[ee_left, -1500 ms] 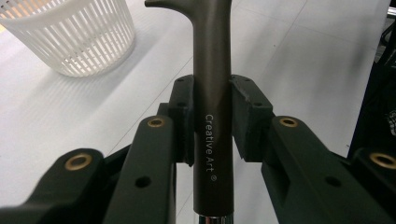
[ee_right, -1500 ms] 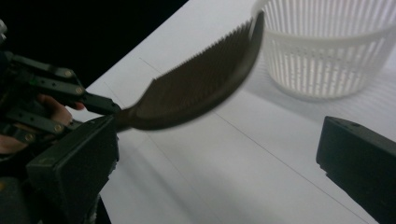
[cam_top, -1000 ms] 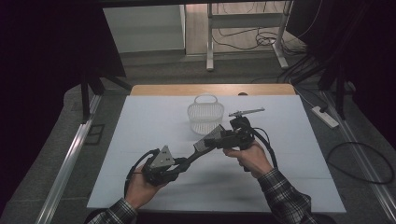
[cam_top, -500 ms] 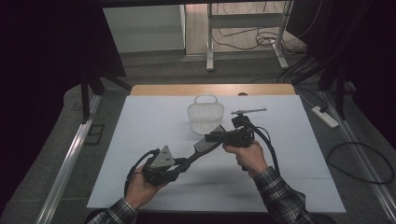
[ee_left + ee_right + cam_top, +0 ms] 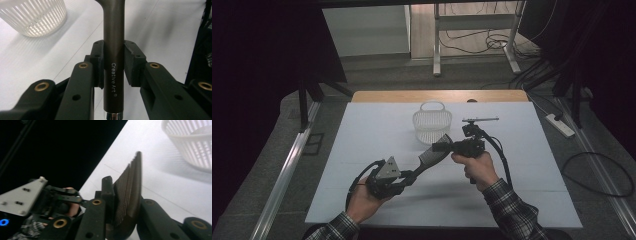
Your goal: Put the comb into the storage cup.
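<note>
A dark comb (image 5: 428, 160) with a long handle is held above the white table (image 5: 537, 165) between both grippers. My left gripper (image 5: 411, 176) is shut on the handle (image 5: 114, 50), which bears the words "Creative Art", with one pad on each side. My right gripper (image 5: 441, 147) is shut on the toothed head (image 5: 130, 185), teeth against one pad (image 5: 108, 192). The right gripper view also shows the left gripper (image 5: 50, 197) and the hand behind it. A white slatted basket (image 5: 432, 125) stands just beyond the comb, apart from it.
The basket (image 5: 35, 17) is near in both gripper views (image 5: 190, 142). A wooden strip (image 5: 437, 96) edges the table's far side. On the floor at the right lie a power strip (image 5: 560, 125) and a looped cable (image 5: 597, 172).
The right gripper has rolled slightly, so the rod on top of it now lies level. The left hand and the comb have hardly moved.
</note>
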`<state>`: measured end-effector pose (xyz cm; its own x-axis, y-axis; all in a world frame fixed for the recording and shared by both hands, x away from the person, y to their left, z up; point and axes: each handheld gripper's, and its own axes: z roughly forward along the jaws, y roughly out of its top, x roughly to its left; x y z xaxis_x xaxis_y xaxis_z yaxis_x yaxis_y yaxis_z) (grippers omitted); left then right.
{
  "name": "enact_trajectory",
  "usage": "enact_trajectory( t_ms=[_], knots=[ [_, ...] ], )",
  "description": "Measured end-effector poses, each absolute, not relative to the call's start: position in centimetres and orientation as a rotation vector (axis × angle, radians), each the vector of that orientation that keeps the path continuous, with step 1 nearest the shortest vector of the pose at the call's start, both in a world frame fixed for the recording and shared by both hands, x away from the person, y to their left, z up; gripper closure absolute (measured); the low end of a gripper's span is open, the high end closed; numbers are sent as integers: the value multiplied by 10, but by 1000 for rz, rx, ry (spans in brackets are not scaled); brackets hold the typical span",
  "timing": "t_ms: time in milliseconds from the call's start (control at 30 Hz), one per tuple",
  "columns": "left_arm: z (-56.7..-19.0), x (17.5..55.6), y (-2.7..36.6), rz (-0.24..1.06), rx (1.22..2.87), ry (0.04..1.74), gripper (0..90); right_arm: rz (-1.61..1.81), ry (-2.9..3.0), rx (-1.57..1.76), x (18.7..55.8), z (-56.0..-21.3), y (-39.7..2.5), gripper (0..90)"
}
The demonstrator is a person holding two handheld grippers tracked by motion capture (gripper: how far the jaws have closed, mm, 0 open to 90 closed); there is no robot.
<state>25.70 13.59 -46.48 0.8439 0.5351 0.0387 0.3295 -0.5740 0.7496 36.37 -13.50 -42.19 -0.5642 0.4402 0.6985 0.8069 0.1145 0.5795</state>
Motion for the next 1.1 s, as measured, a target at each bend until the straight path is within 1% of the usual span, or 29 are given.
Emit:
enact_trajectory(
  t_ms=[67, 400, 533, 567, 633, 667, 700, 767, 867, 1033, 1067, 1100],
  knots=[
    [-466, 258, 135, 328, 2239, 630, 713, -1429, -2011, -1209, 364, -422, -134, 856],
    [-470, 262, 134, 279, 2230, 659, 686, -1446, -2016, -1169, 360, -419, -133, 863],
    [-472, 264, 136, 251, 2219, 684, 615, -1467, -2029, -1170, 360, -416, -135, 863],
    [-472, 265, 136, 250, 2221, 688, 553, -1471, -2037, -1169, 360, -415, -136, 863],
    [-472, 265, 137, 240, 2209, 697, 539, -1476, -2044, -1169, 361, -414, -137, 863],
    [-472, 266, 137, 233, 2205, 706, 512, -1480, -2049, -1172, 361, -414, -138, 863],
    [-472, 267, 138, 225, 2206, 708, 451, -1486, -2067, -1172, 361, -413, -139, 863],
    [-473, 267, 139, 203, 2196, 718, 437, -1487, -2070, -1175, 362, -413, -139, 863],
    [-474, 269, 141, 183, 2192, 732, 376, -1487, -2083, -1187, 363, -413, -141, 863],
    [-474, 270, 144, 171, 2188, 751, 305, -1495, -2094, -1207, 365, -410, -145, 863],
    [-474, 270, 144, 170, 2186, 759, 270, -1498, -2102, -1209, 366, -409, -145, 863],
    [-474, 270, 145, 170, 2188, 761, 270, -1498, -2102, -1209, 366, -409, -145, 863]
  ],
)
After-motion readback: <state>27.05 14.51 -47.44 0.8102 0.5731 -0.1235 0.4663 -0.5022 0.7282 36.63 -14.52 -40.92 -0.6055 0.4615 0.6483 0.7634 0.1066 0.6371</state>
